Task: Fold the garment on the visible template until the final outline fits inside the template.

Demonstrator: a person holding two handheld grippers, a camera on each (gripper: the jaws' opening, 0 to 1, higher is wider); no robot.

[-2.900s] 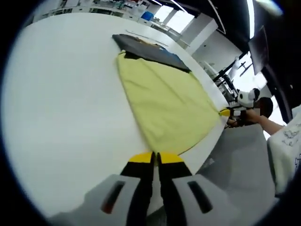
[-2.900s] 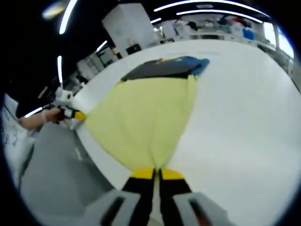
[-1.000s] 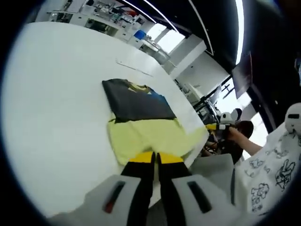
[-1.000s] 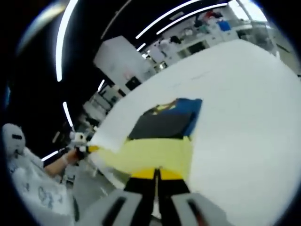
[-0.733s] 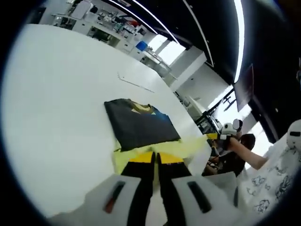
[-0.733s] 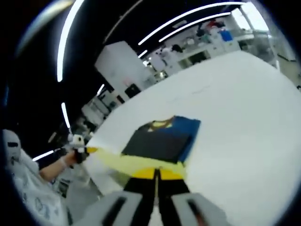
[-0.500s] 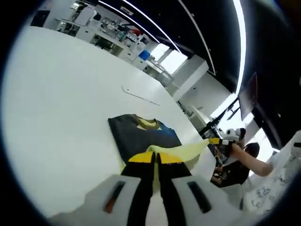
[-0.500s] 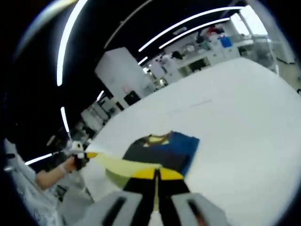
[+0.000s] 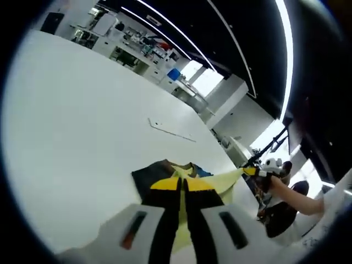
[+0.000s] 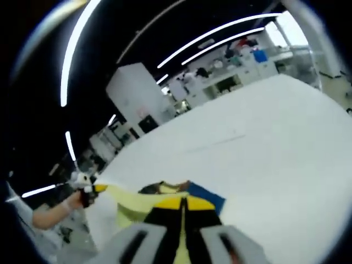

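The garment lies on the white table (image 9: 71,110); its lower half is yellow (image 9: 220,179) and its upper part dark (image 9: 147,175) with a blue patch (image 10: 208,196). My left gripper (image 9: 182,184) is shut on one corner of the yellow hem. My right gripper (image 10: 183,203) is shut on the other corner and appears in the left gripper view (image 9: 257,171) with a hand behind it. The hem is held up off the table, stretched taut between the two grippers, above the dark part. In the right gripper view the left gripper (image 10: 88,188) holds the far end of the yellow edge (image 10: 126,197).
A thin pale mark (image 9: 171,132) lies on the table beyond the garment. Benches and shelves with equipment (image 9: 137,47) stand past the table's far edge. White cabinets (image 10: 140,96) rise at the side. The table edge runs close to the person's hand (image 10: 52,213).
The yellow lower half, flat on the table before, has been lifted by both grippers and carried over the dark upper part. Both views have risen and tilted towards the room.
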